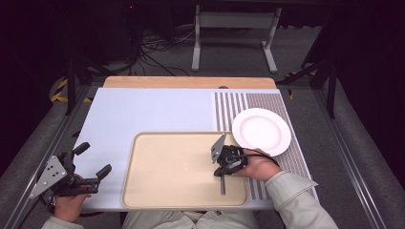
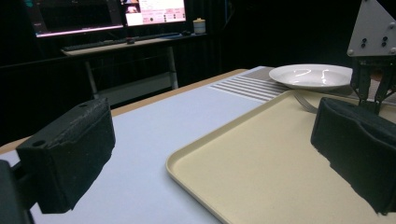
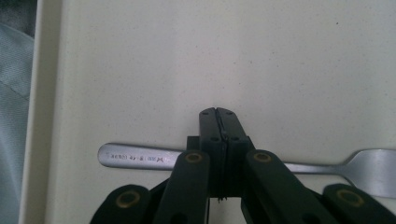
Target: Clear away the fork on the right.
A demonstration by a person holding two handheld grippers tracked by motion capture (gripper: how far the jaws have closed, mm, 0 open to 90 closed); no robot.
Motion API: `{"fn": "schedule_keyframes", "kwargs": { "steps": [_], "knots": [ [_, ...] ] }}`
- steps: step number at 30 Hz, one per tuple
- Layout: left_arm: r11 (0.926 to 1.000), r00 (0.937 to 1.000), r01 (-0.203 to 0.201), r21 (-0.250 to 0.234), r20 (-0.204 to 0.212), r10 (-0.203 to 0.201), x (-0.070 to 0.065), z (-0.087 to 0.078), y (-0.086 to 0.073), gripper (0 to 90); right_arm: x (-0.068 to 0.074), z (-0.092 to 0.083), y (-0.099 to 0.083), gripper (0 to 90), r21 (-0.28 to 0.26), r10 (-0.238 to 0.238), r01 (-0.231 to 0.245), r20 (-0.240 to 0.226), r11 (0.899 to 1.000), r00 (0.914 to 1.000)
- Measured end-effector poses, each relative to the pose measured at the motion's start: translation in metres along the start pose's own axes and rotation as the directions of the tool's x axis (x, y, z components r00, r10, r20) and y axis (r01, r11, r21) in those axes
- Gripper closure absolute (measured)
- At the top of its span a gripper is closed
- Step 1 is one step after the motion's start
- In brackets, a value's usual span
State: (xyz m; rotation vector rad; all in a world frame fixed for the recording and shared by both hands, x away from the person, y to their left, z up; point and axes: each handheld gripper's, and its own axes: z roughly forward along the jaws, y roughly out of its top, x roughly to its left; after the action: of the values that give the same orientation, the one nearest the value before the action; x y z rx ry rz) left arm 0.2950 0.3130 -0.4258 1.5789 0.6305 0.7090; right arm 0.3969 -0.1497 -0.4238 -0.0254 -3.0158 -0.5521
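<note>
1. The right gripper (image 1: 224, 168) has its jaws shut tight on the handle of a fork (image 3: 135, 160), over the near right part of the tan tray (image 1: 143, 191).
2. The left gripper (image 1: 93, 160) waits by the tray's left edge. Its jaws are wide open with nothing in them.
3. To do this step well, I think the grip must stay firm and the fork flat, so it does not slip or tip.
4. A white plate (image 1: 261, 131) sits near the tray on a striped mat (image 1: 229, 109). It looks like a good place to go, moving slowly.
5. The table (image 1: 143, 109) top is pale blue. The room behind is dark, with a desk and screens (image 2: 105, 14).
</note>
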Motion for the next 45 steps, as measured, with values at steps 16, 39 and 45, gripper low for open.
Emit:
{"fn": "schedule_keyframes", "kwargs": {
  "steps": [16, 39, 45],
  "knots": [
    [1.0, 1.0, 0.001, -0.002, -0.002, -0.001, 0.0, 0.0, 0.0, 0.5, 0.005, -0.023, -0.003, 76.8, -0.142, 0.001, 0.011, 0.084, 0.99, 0.9965],
    [1.0, 1.0, 0.001, 0.003, 0.007, -0.001, 0.001, 0.006, 0.001, 0.5, 0.032, -0.091, -0.044, 13.9, -0.488, 0.267, -0.068, 0.349, 0.87, 0.8985],
    [1.0, 1.0, 0.003, 0.001, 0.009, -0.003, 0.001, 0.007, 0.001, 0.5, 0.039, -0.106, -0.06, 7.9, -0.539, 0.325, -0.082, 0.373, 0.838, 0.869]
  ]
}}
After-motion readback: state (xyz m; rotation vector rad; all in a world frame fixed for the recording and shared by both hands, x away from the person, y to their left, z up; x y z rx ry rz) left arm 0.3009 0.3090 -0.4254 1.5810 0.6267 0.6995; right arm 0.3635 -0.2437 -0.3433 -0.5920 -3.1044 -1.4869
